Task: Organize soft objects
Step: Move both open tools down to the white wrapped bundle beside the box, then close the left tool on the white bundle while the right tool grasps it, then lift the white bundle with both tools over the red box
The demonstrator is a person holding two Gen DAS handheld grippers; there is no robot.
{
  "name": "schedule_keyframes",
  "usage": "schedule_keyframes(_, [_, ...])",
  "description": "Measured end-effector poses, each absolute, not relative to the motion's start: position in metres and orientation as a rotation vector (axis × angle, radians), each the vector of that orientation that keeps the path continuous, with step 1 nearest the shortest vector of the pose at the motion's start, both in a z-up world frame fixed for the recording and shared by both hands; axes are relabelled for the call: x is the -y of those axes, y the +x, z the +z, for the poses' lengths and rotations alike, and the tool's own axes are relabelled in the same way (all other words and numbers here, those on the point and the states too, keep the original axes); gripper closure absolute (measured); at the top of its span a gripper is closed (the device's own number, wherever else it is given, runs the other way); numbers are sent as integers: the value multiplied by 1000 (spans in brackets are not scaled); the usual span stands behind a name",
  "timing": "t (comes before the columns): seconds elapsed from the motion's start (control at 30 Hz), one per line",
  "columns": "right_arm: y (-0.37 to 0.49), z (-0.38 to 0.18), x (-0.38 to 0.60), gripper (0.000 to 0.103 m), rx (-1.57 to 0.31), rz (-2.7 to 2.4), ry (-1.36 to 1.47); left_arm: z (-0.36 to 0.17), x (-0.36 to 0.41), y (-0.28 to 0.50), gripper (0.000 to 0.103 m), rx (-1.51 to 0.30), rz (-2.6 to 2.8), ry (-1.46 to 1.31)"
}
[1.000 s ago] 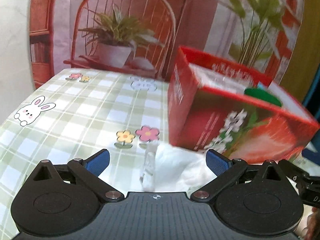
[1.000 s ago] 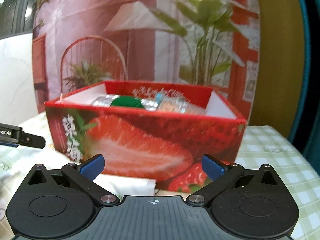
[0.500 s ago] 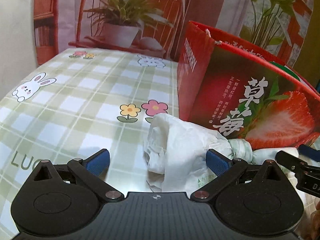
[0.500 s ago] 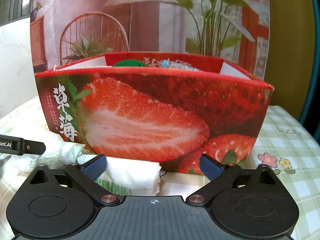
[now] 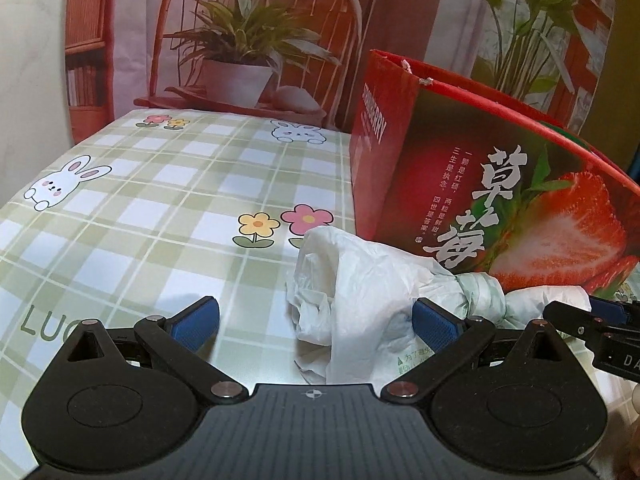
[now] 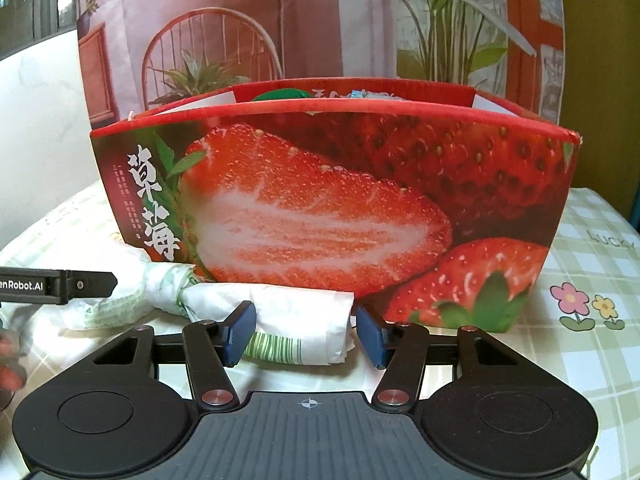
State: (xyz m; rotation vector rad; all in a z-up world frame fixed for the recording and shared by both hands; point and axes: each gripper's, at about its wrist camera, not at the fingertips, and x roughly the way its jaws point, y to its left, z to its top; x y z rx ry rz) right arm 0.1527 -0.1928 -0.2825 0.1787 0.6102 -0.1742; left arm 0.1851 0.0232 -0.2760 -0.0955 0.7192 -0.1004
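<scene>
A crumpled white plastic bag point(image 5: 360, 276), knotted in the middle, lies on the checked tablecloth against the front of a red strawberry box point(image 5: 500, 184). My left gripper point(image 5: 316, 320) is open wide, low over the table, with the bag's left end between its blue pads. In the right wrist view the bag's rolled right end point(image 6: 296, 312) lies between the blue pads of my right gripper point(image 6: 305, 334). Its jaws are closing. The left pad touches the bag and a thin gap shows at the right pad. Bottles and a green cap point(image 6: 280, 94) sit inside the box point(image 6: 320, 208).
The box stands right behind the bag and blocks the way forward. The tablecloth point(image 5: 160, 216) with rabbit and flower prints stretches left of it. A printed backdrop point(image 5: 248, 32) of a chair and plants hangs behind the table. The left gripper's finger point(image 6: 60, 282) reaches in from the left.
Both grippers have come down towards the table in front of the box. The right gripper's jaws have narrowed around the bag's right end. The left gripper's jaws stay wide.
</scene>
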Motion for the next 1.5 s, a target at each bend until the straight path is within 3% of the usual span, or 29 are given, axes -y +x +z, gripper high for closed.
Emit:
schedule_keyframes(0.3, [152,-285,204,48,-611,-153,259,-277,-22,184,0,-711,-100,-74])
schedule_keyframes(0.5, [150,-285,204,55,-610,-124,270,-276,-24,184,0,-711,-110,-83])
schedule_keyframes(0.53, [150,-285,205,56,-612,-119,273,-275,-26,184,2,-713,-113,-87])
schedule_keyframes(0.6, [150,-285,205,58,-612,-107,280,-273,-25,181,16,-709,-120,-77])
schedule_keyframes(0.67, [150,-285,203,61,-613,-89,281,-270,-23,177,40,-703,-170,-83])
schedule_keyframes(0.77, [151,-285,202,62,-614,-85,276,-265,-18,173,51,-689,-200,-48])
schedule_keyframes(0.87, [150,-284,202,63,-612,-83,280,-266,-19,174,56,-686,-215,-58])
schedule_keyframes(1.17, [143,-281,205,76,-588,-80,290,-267,-23,166,60,-690,-228,-98])
schedule_keyframes(1.5, [105,-262,205,82,-537,-96,285,-260,-12,147,62,-676,-285,-75])
